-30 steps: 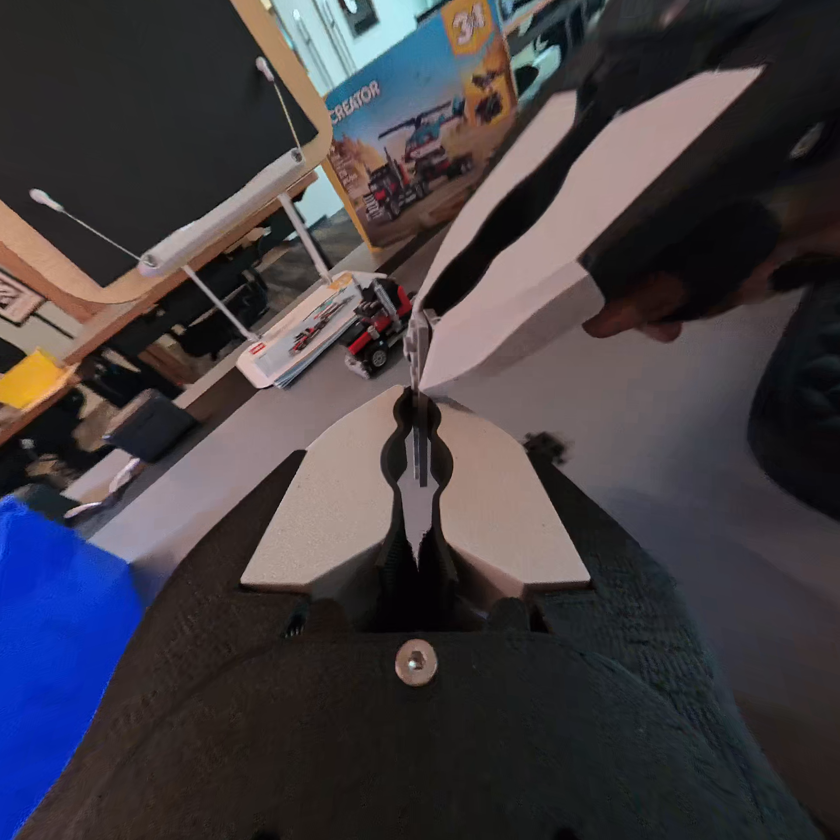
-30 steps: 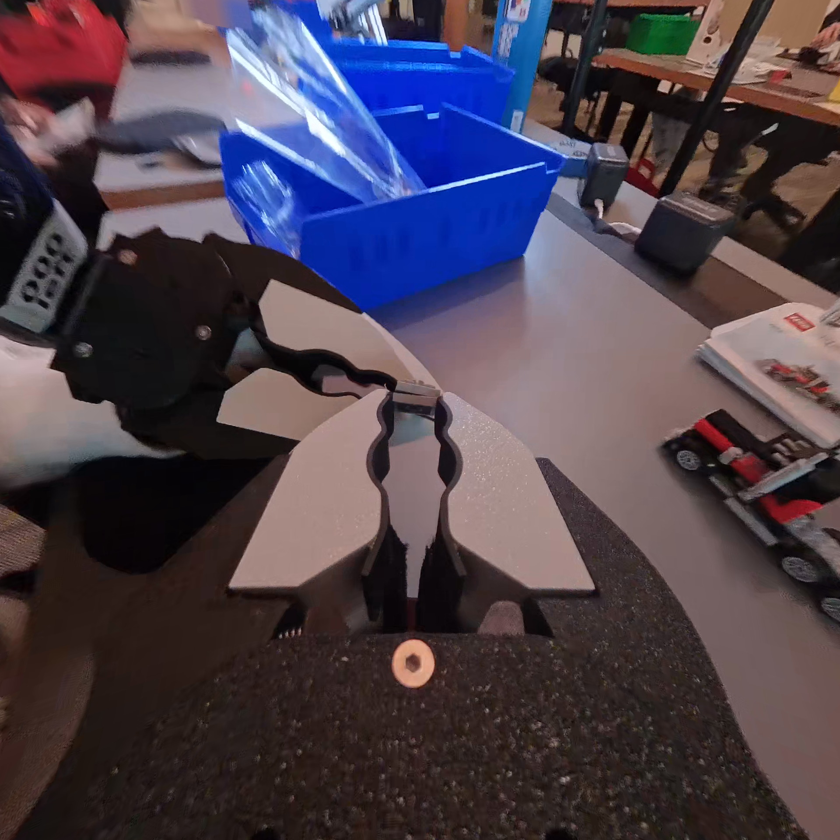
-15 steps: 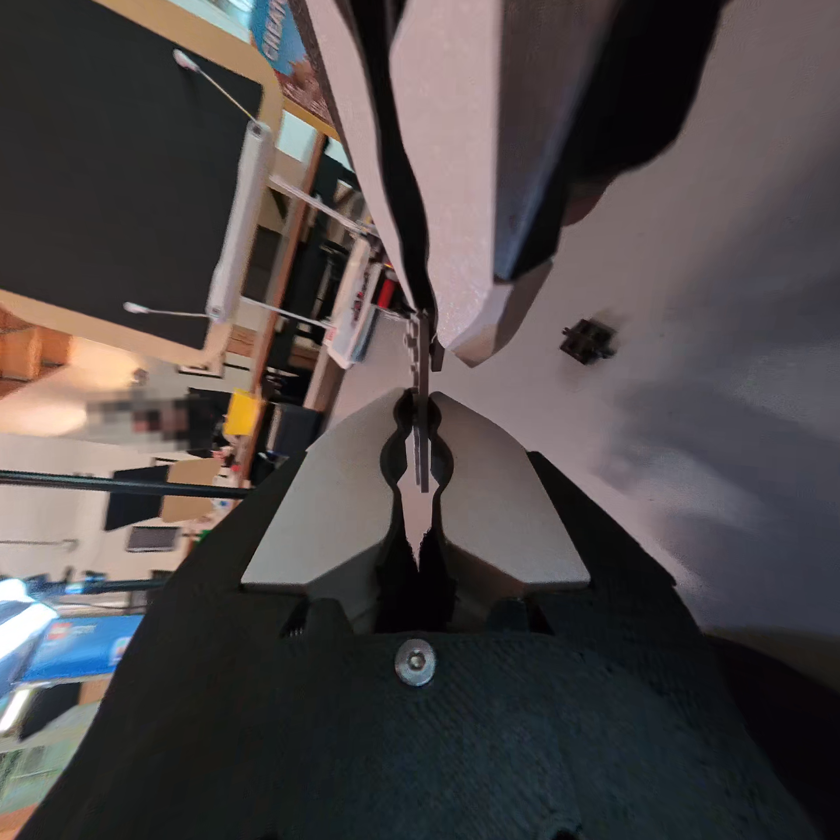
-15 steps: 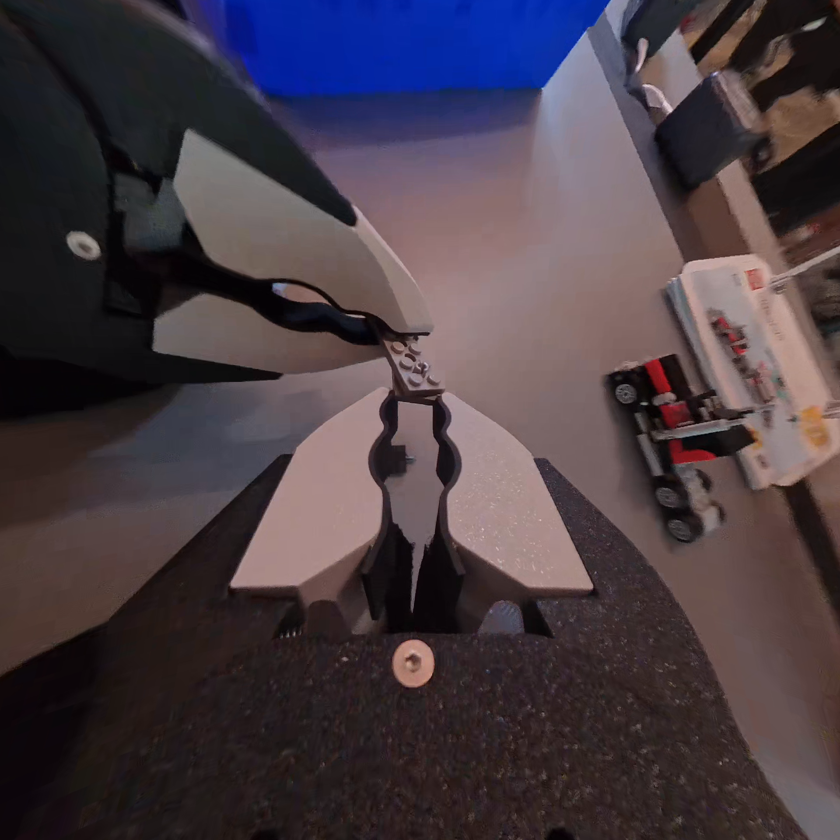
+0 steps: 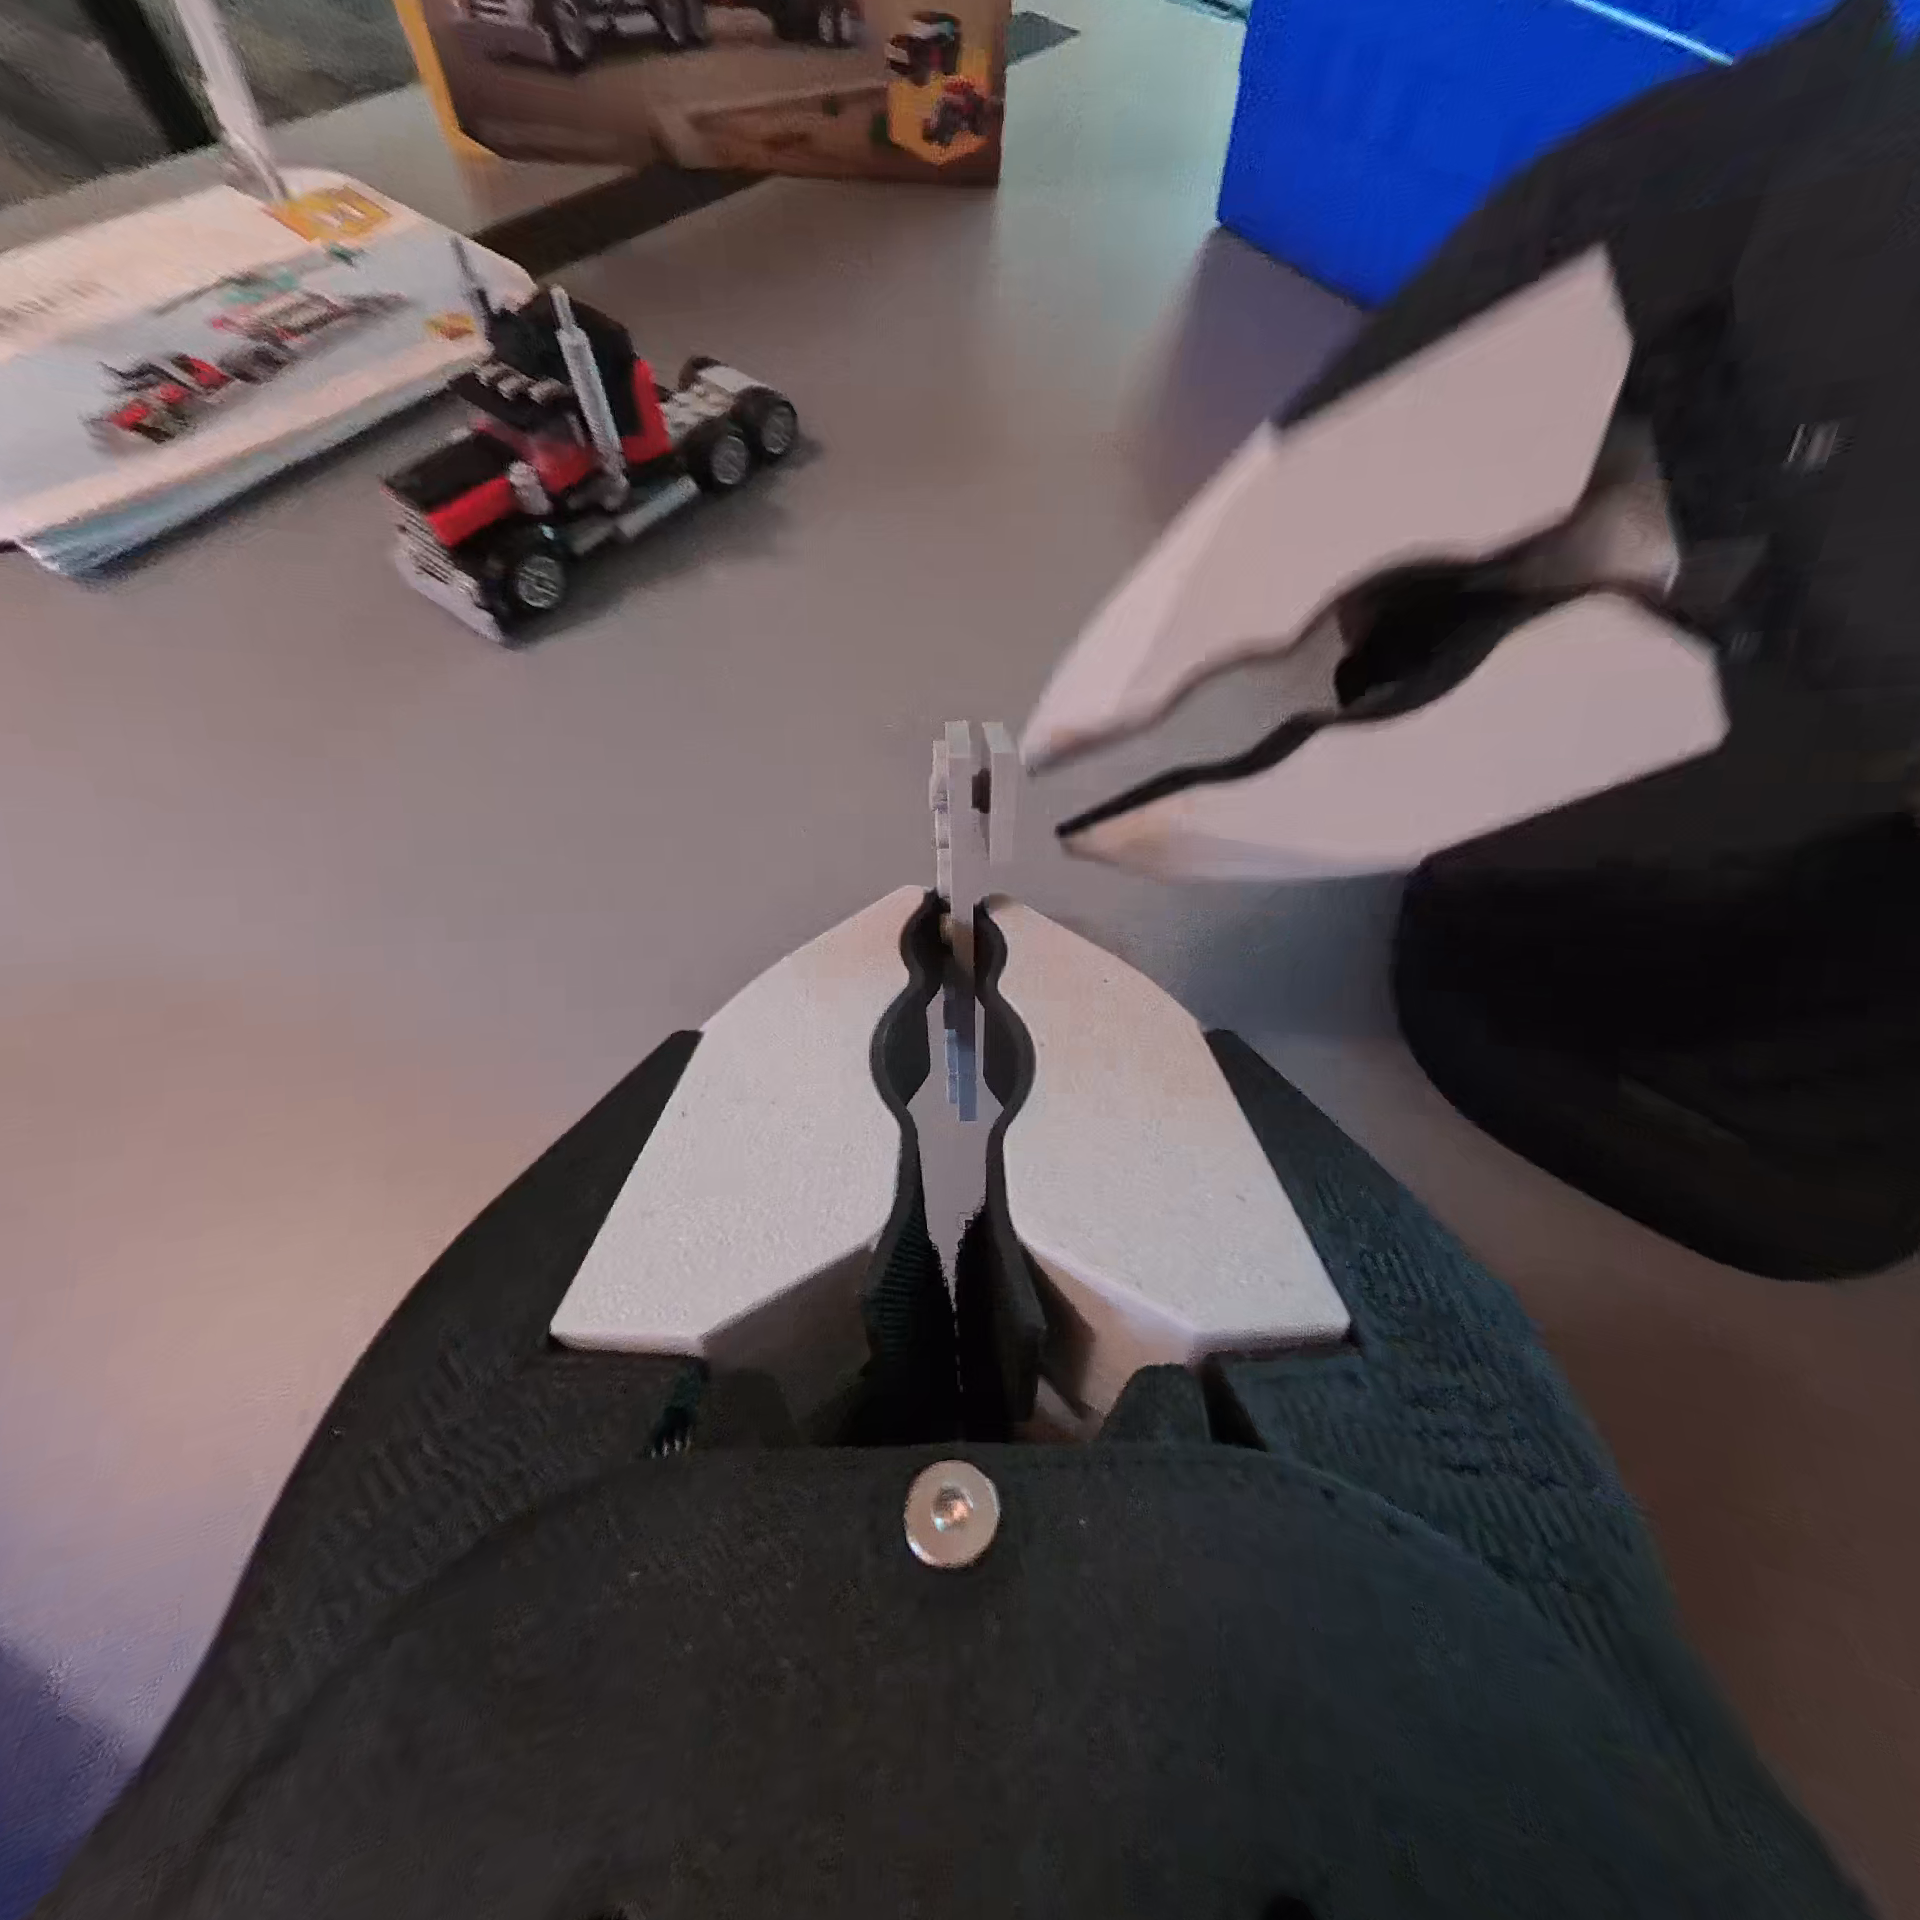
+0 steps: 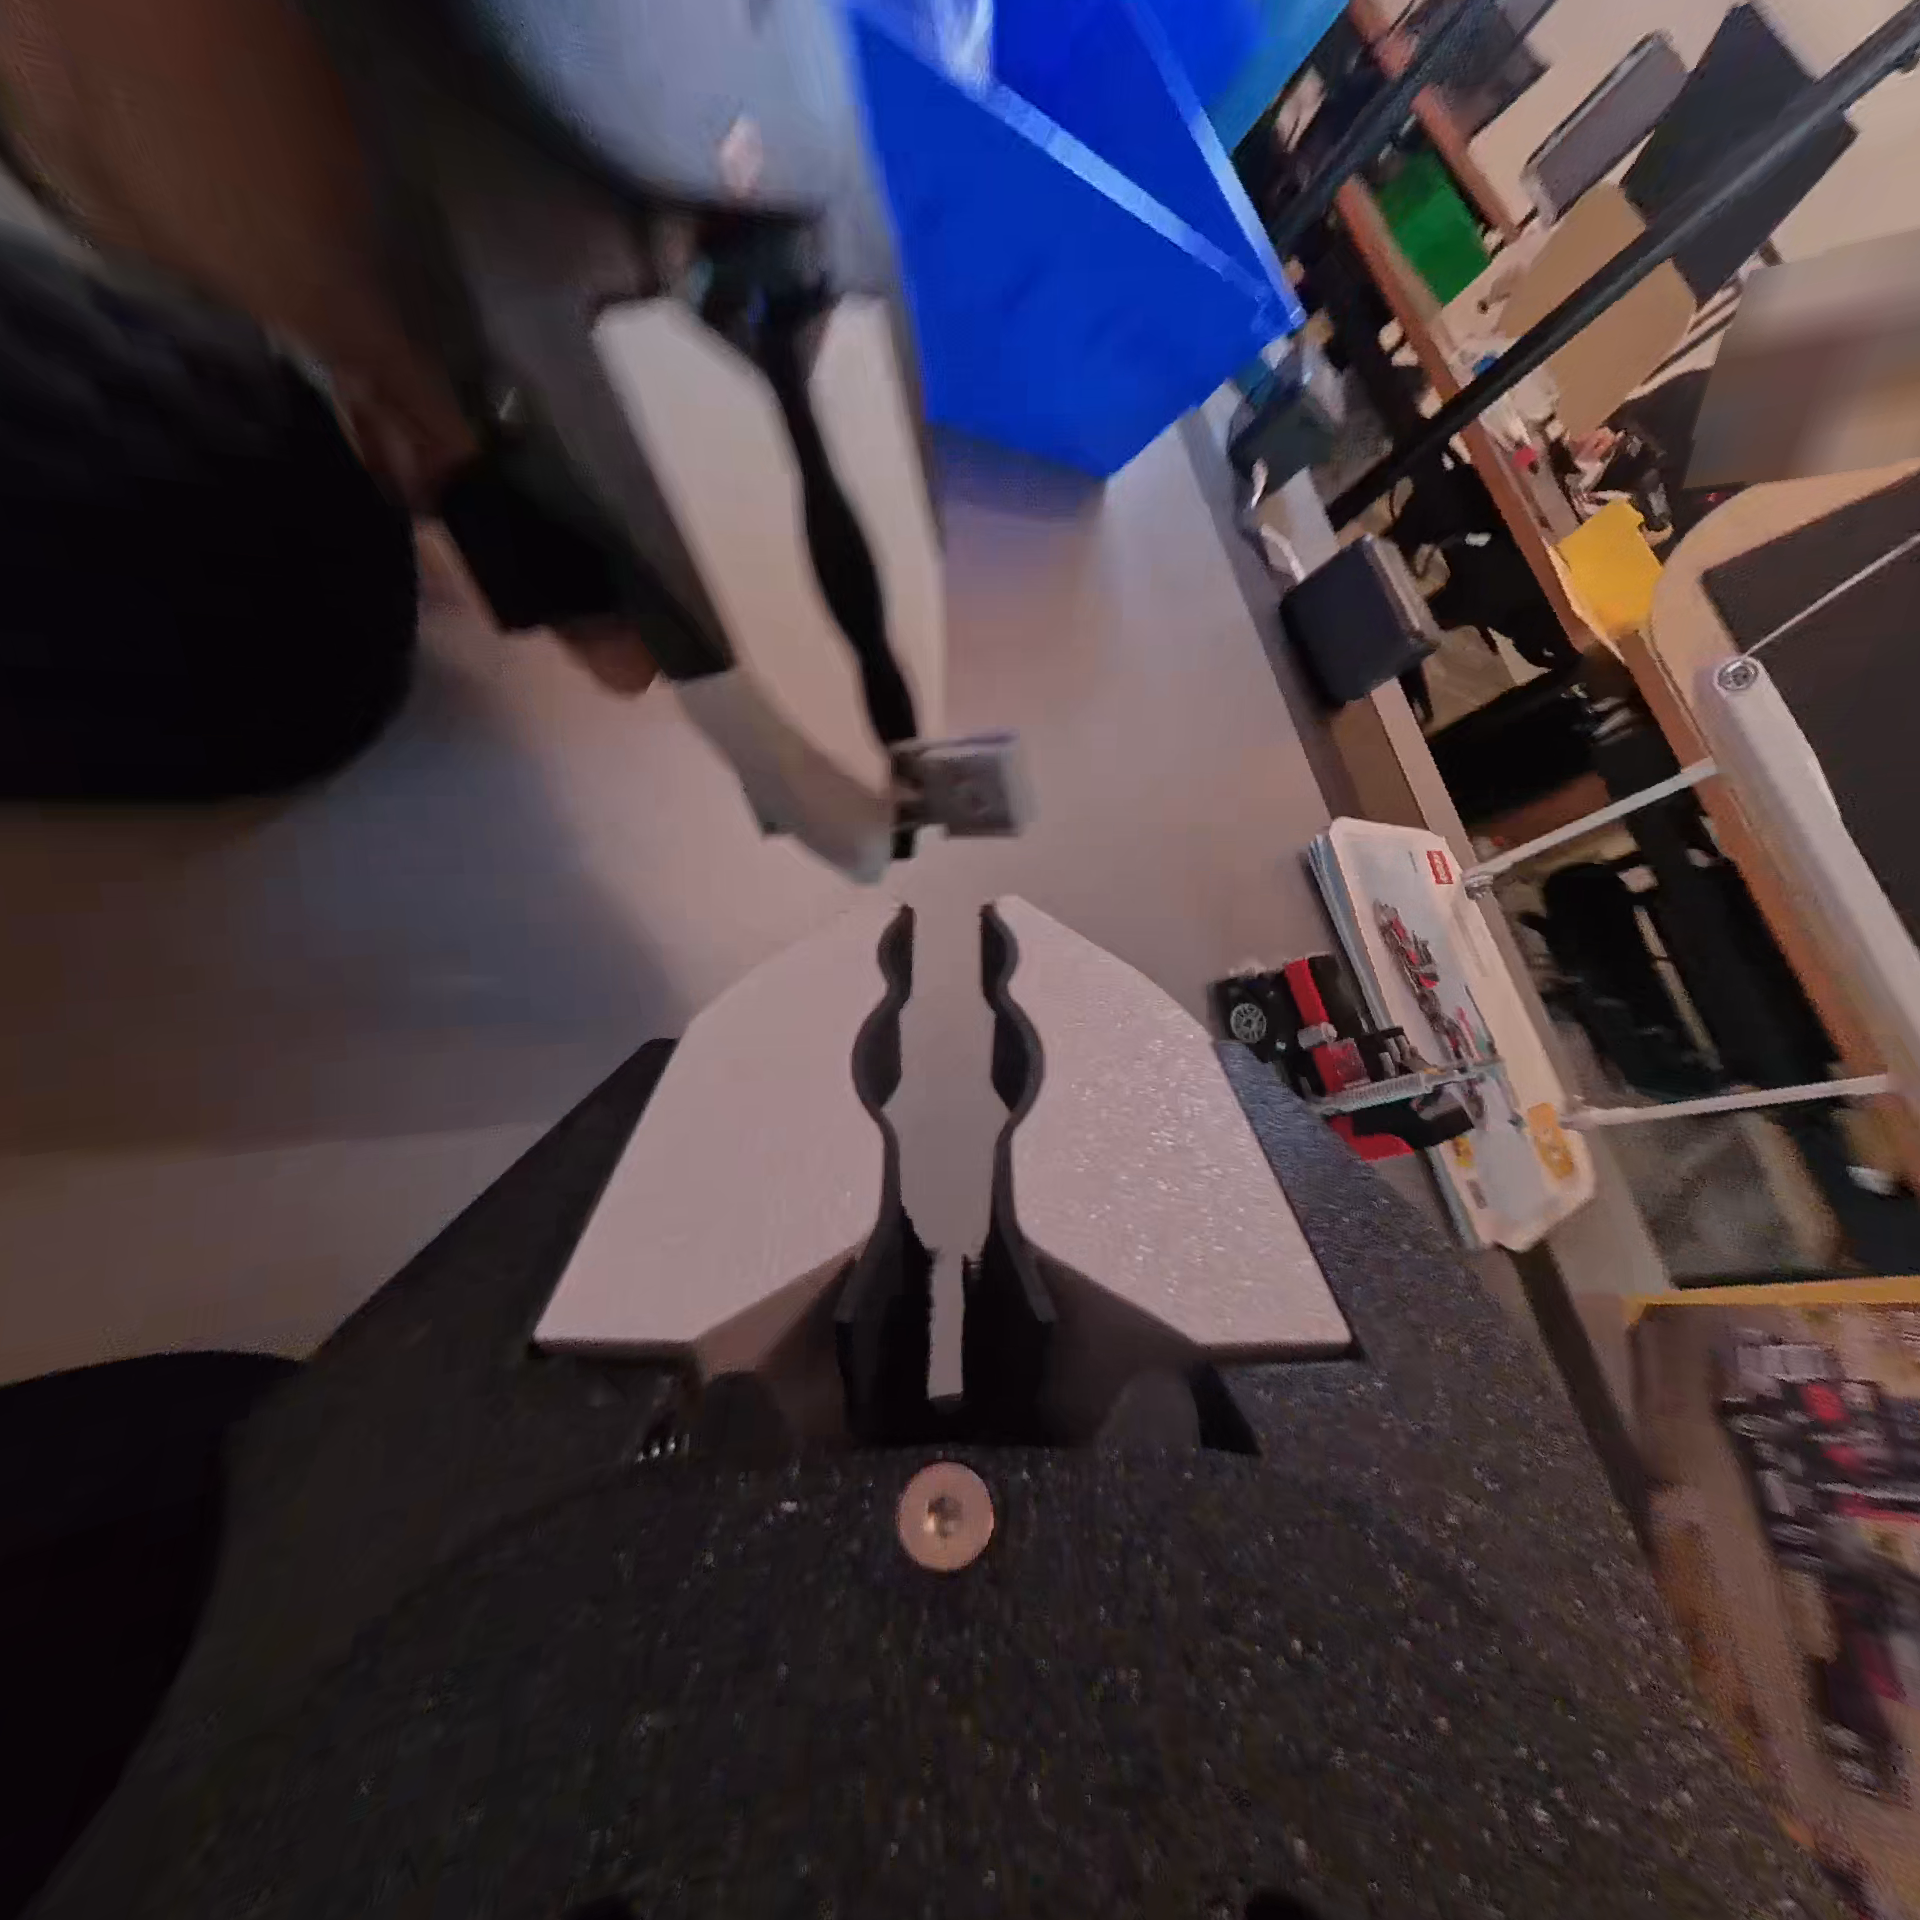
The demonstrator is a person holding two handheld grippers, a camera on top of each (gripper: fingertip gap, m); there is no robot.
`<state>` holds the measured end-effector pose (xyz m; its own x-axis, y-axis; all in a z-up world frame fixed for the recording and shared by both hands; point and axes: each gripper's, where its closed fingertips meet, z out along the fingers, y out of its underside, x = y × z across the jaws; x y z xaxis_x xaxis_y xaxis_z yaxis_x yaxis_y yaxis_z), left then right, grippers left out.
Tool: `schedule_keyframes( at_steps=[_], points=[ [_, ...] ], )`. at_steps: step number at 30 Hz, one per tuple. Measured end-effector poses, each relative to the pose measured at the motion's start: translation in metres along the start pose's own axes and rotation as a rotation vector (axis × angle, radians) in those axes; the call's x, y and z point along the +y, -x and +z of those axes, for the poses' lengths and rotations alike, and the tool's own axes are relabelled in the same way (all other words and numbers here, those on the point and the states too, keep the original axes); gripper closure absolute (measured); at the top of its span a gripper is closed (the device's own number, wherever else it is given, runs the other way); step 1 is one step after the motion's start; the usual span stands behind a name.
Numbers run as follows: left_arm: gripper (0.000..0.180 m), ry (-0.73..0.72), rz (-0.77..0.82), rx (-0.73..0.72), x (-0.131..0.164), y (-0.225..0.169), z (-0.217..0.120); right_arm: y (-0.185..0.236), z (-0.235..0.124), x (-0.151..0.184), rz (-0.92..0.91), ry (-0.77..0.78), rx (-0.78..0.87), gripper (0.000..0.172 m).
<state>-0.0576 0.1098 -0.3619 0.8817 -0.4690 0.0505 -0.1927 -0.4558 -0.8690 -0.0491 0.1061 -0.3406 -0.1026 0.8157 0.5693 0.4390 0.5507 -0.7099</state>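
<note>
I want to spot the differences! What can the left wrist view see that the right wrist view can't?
Only the left wrist view shows the toy truck whole, front end included; the right view cuts it off.

Only the right wrist view shows the desks beyond the table and a dark box at its edge.

Both show the left tool pinching a small grey brick piece, the right tool open and empty, the booklet, the blue bin and the grey table.

The toy truck point(image 5: 582, 457) is red and black with grey wheels. The brick plate point(image 5: 971, 821) is light grey, the bin point(image 5: 1382, 135) bright blue, the surface point(image 5: 312, 831) plain grey.
</note>
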Motion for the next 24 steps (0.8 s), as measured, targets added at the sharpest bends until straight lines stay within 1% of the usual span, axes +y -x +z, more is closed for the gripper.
schedule_keyframes(
  at_steps=[2, 4, 7, 11, 13, 15, 20, 23, 24],
  points=[
    [0.175, 0.011, 0.036, 0.000, 0.004, -0.002, 0.002, -0.006, -0.009, -0.009, 0.087, -0.092, -0.050, 0.155],
    [0.175, 0.014, 0.106, -0.027, 0.004, -0.002, 0.002, -0.006, -0.017, -0.013, 0.129, -0.156, -0.125, 0.154],
    [0.176, 0.030, 0.203, -0.050, 0.004, -0.004, 0.004, -0.004, -0.023, -0.017, 0.070, -0.204, -0.192, 0.156],
    [0.175, 0.052, 0.260, -0.019, 0.006, -0.014, 0.006, 0.007, -0.023, -0.014, -0.068, -0.175, -0.264, 0.157],
    [0.175, 0.078, 0.276, 0.017, 0.008, -0.023, 0.007, 0.016, -0.028, -0.014, -0.107, -0.168, -0.303, 0.160],
    [0.176, 0.122, 0.275, 0.087, 0.011, -0.038, 0.007, 0.023, -0.034, -0.008, -0.129, -0.121, -0.316, 0.162],
    [0.176, 0.342, 0.246, 0.288, 0.027, -0.087, 0.009, 0.050, -0.071, 0.011, -0.090, -0.005, -0.360, 0.164],
    [0.175, 0.435, 0.248, 0.395, 0.037, -0.118, 0.017, 0.067, -0.093, 0.029, -0.061, 0.080, -0.343, 0.165],
    [0.175, 0.459, 0.255, 0.411, 0.041, -0.126, 0.022, 0.072, -0.100, 0.035, -0.050, 0.111, -0.334, 0.163]
  ],
)
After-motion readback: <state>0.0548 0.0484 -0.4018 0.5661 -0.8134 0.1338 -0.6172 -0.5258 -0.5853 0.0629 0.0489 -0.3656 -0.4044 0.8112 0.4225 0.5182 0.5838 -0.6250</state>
